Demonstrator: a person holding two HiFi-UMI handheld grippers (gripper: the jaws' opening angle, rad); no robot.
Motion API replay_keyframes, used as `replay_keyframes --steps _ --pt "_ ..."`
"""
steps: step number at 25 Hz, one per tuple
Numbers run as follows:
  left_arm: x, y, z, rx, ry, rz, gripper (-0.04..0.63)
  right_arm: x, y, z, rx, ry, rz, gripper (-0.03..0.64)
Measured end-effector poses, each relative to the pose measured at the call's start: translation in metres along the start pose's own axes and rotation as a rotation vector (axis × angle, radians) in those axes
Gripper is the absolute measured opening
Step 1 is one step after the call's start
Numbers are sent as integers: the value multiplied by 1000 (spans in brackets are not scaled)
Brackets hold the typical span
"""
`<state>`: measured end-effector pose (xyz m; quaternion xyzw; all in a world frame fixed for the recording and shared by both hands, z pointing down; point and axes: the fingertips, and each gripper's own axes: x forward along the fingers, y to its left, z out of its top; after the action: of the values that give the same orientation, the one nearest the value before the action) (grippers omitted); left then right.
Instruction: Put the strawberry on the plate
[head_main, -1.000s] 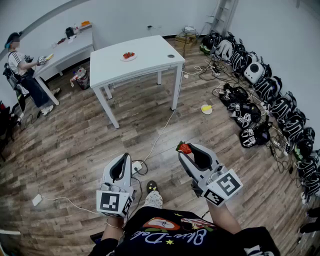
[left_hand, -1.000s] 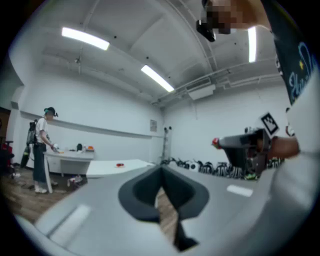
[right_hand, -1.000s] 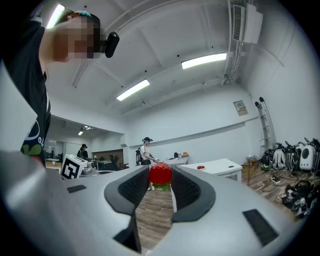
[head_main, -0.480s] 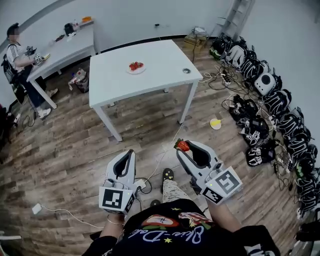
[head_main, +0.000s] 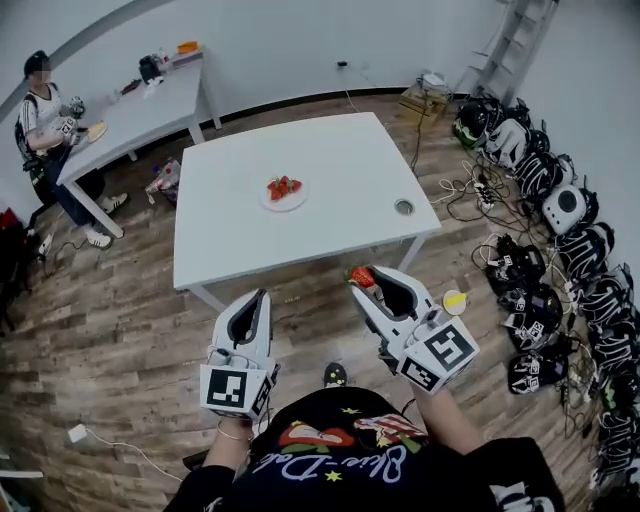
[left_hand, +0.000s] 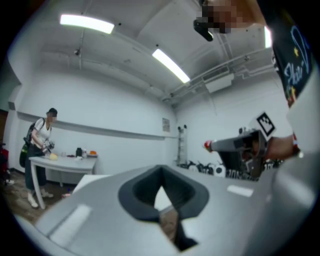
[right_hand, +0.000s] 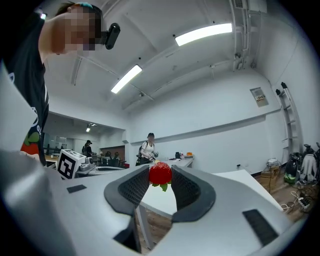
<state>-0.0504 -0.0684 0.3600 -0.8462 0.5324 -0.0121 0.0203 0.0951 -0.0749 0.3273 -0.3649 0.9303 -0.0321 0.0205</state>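
- The right tool (head_main: 362, 280) is closed on a red strawberry (head_main: 362, 276), which sits right at the tips of the two jaws.
- In the right gripper view, the strawberry (right_hand: 160, 173) is squeezed between the two dark pads, with its green leaves hanging down.
- The right hand holds its tool out in front of the body. The tool points forward and a bit to the left, and its tip is at the near edge of the white worktop (head_main: 340, 165).
- The left tool (head_main: 262, 296) is closed with nothing in it, and its jaws meet at the tip.
- The left hand holds its tool low in front of the body. The tool points forward and is beside the right one but apart from it, over the wood floor (head_main: 110, 320).
- The plate (head_main: 298, 202) sits near the middle of the worktop, well away from the held strawberry.
- Some red berries (head_main: 282, 187) already lie on the plate.
- A small round thing (head_main: 404, 207) lies on the worktop near its right edge.
- Dark bags (head_main: 560, 250) lie in a row on the floor at the right.
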Motion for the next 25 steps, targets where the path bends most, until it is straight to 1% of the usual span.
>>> replay_keyframes --steps 2,4,7,11,15,19,22,25 --pt "33 10 1 -1 -6 24 -3 28 -30 -4 0 19 25 144" --pt "62 21 0 1 6 31 -3 61 -53 -12 5 44 46 144" --pt "94 44 -10 -4 43 35 -3 112 -75 -32 15 100 77 144" --pt "129 86 -25 -17 75 56 -3 176 -101 -60 0 185 106 144" --pt "170 131 -36 -32 95 67 -3 234 -135 -92 -6 295 102 144" --pt "207 177 -33 -9 98 65 -3 291 -159 -127 -15 407 105 144" --pt "229 202 -37 0 114 52 -3 326 -177 -160 -35 519 103 144" --pt "244 224 -45 -11 130 41 -3 350 -188 -190 -42 615 105 144"
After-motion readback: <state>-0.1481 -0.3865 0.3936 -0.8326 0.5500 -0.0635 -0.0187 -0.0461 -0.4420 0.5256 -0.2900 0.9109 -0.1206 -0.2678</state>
